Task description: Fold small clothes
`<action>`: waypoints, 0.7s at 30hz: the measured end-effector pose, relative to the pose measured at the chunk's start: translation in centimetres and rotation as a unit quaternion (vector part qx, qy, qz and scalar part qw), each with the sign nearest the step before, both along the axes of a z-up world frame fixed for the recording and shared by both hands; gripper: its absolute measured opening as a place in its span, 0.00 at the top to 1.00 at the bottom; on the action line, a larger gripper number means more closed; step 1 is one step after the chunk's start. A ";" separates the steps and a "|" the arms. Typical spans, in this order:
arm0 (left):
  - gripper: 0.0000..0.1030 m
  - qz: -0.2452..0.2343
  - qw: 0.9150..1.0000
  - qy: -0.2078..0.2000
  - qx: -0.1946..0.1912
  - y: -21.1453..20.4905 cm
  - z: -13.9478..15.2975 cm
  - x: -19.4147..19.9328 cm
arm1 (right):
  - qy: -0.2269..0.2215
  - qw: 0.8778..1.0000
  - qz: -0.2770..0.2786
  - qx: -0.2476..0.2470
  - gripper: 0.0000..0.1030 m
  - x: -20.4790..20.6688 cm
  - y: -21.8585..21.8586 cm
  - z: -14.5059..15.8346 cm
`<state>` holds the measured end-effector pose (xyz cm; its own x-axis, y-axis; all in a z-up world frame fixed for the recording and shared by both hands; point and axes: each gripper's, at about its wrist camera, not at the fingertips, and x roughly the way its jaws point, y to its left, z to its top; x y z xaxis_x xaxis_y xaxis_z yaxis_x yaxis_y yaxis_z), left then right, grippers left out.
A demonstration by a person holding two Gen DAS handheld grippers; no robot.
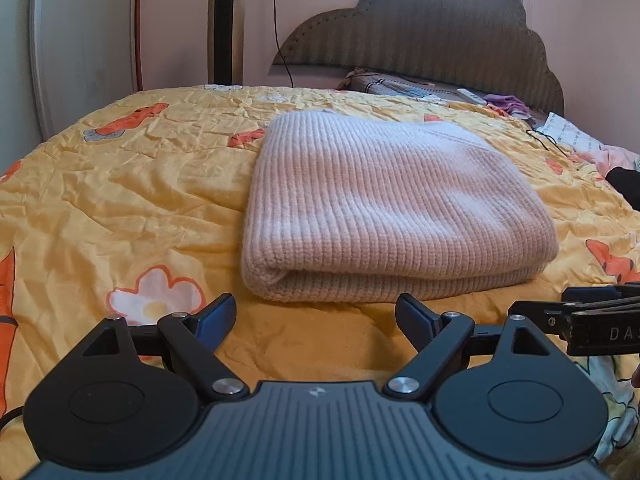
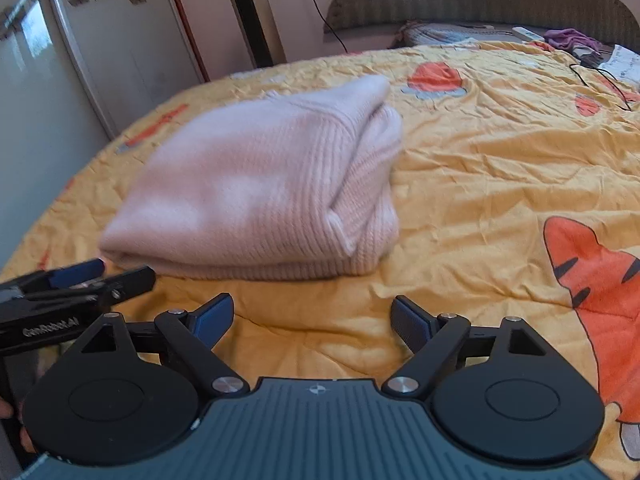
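A pale pink ribbed knit sweater lies folded into a thick rectangle on the yellow quilt. My left gripper is open and empty, just in front of the sweater's near folded edge, not touching it. My right gripper is open and empty, in front of the sweater, whose stacked layers show on its right end. The right gripper's side shows at the right edge of the left wrist view. The left gripper shows at the left edge of the right wrist view.
The quilt with orange tiger prints covers the bed. A scalloped headboard, pillows, a remote, purple cloth and a black cable lie at the far end. A tower fan and wardrobe stand beyond.
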<state>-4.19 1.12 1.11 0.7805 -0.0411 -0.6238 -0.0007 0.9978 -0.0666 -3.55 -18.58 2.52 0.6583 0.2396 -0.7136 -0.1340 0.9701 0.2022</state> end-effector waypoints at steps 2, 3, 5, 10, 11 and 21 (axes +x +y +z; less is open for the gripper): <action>0.11 0.006 1.000 0.013 0.016 -0.4 -0.8 0.1 | -0.024 0.999 -0.007 -0.022 0.02 -0.3 0.5 -0.6; 0.05 0.008 1.000 0.011 0.024 -0.6 -0.9 0.0 | -0.021 0.999 -0.010 -0.030 0.02 -0.2 0.7 -1.0; 0.00 0.000 1.000 0.018 0.026 -0.8 -1.0 0.0 | -0.038 0.997 -0.016 -0.061 0.02 -0.4 1.4 -1.6; 0.00 -0.001 0.999 0.018 0.031 -1.0 -1.2 0.0 | -0.059 0.994 -0.016 -0.092 0.01 -0.8 2.1 -2.2; 0.00 -0.001 0.999 0.018 0.032 -1.0 -1.2 0.0 | -0.060 0.994 -0.016 -0.090 0.01 -0.8 2.0 -2.2; 0.00 0.000 1.000 0.013 0.020 -0.8 -1.1 -0.1 | -0.062 0.994 -0.017 -0.090 0.01 -0.8 2.0 -2.3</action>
<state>-4.33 0.32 0.02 0.7641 -0.0160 -0.6449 -0.0009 0.9997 -0.0257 -4.38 -16.57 0.25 0.7501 0.0918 -0.6549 -0.1133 0.9935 0.0095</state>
